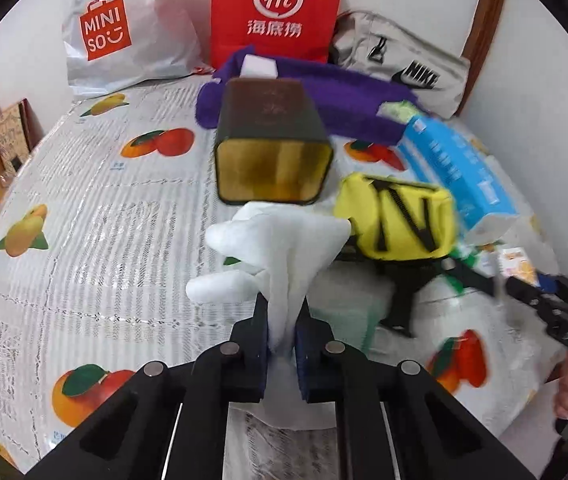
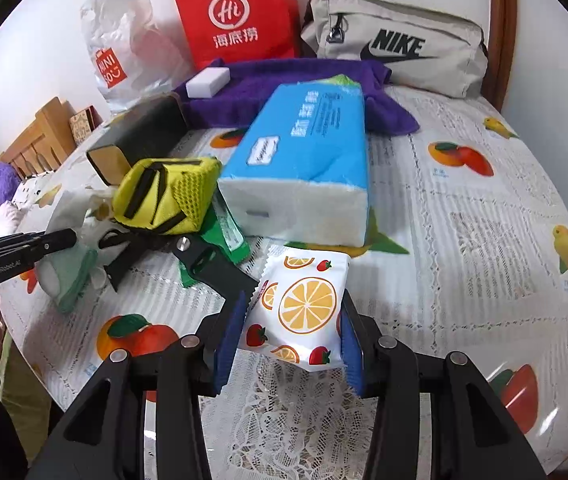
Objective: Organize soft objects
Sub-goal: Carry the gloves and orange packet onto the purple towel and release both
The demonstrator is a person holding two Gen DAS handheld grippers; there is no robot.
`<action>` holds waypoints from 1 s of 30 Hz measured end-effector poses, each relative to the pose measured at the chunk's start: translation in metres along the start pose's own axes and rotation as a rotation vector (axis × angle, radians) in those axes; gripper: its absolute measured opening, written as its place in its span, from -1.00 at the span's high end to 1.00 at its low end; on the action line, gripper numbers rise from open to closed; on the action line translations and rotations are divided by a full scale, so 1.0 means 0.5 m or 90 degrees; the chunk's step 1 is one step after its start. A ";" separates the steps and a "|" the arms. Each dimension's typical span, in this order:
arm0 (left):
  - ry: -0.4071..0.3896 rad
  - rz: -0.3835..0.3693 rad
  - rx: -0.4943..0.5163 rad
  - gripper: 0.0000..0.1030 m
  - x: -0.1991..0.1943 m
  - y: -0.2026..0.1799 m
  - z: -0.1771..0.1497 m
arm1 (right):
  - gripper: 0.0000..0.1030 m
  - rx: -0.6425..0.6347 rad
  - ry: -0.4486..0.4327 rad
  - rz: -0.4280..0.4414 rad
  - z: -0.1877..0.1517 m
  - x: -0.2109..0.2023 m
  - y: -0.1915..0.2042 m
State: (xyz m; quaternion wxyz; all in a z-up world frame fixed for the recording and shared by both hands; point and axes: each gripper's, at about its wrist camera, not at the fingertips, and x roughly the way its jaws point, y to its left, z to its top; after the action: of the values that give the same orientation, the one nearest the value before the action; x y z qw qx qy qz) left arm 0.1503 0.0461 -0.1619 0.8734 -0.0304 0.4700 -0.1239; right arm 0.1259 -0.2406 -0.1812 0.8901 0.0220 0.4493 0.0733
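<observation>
In the left wrist view my left gripper (image 1: 284,306) is shut on a white tissue cloth (image 1: 280,240), which stands bunched above the fingertips. Just beyond it a dark box (image 1: 272,148) lies on its side, its gold-lined open end facing me. In the right wrist view my right gripper (image 2: 293,298) is shut on a small white packet (image 2: 303,280) printed with oranges and strawberries, held just over the tablecloth. A yellow pouch (image 2: 168,192) with black straps and a blue tissue pack (image 2: 303,160) lie ahead of it. The left gripper (image 2: 64,238) shows at the left edge.
A purple towel (image 2: 284,88) with a white sponge block (image 2: 208,82) lies at the back. Behind it stand a red paper bag (image 2: 236,20), a white Miniso bag (image 2: 120,52) and a grey Nike bag (image 2: 395,48). A mint cloth (image 2: 68,280) and a green packet (image 2: 224,236) lie near the pouch.
</observation>
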 end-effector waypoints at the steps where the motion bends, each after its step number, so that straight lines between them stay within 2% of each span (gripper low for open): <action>1: -0.003 -0.018 -0.009 0.79 -0.009 0.002 0.003 | 0.13 0.000 -0.004 0.002 0.002 -0.006 0.000; 4: -0.009 -0.046 -0.024 0.79 -0.031 0.002 0.016 | 0.13 -0.002 -0.011 0.012 0.013 -0.024 0.001; 12: -0.033 -0.037 -0.021 0.79 -0.070 -0.007 0.062 | 0.13 -0.020 -0.024 0.039 0.047 -0.062 0.008; 16: -0.035 -0.035 -0.050 0.79 -0.074 0.010 0.090 | 0.13 -0.026 -0.036 0.049 0.076 -0.077 0.010; 22: -0.051 -0.031 -0.065 0.79 -0.087 0.022 0.145 | 0.13 -0.023 -0.048 0.051 0.134 -0.084 -0.003; 30: -0.058 -0.012 -0.048 0.79 -0.091 0.016 0.230 | 0.12 -0.013 -0.075 0.039 0.237 -0.077 -0.024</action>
State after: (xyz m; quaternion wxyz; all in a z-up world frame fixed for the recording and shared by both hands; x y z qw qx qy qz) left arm 0.2232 0.0576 -0.0624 0.8909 -0.0735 0.4339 -0.1125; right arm 0.2000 -0.2551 -0.0813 0.9123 0.0308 0.3948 0.1041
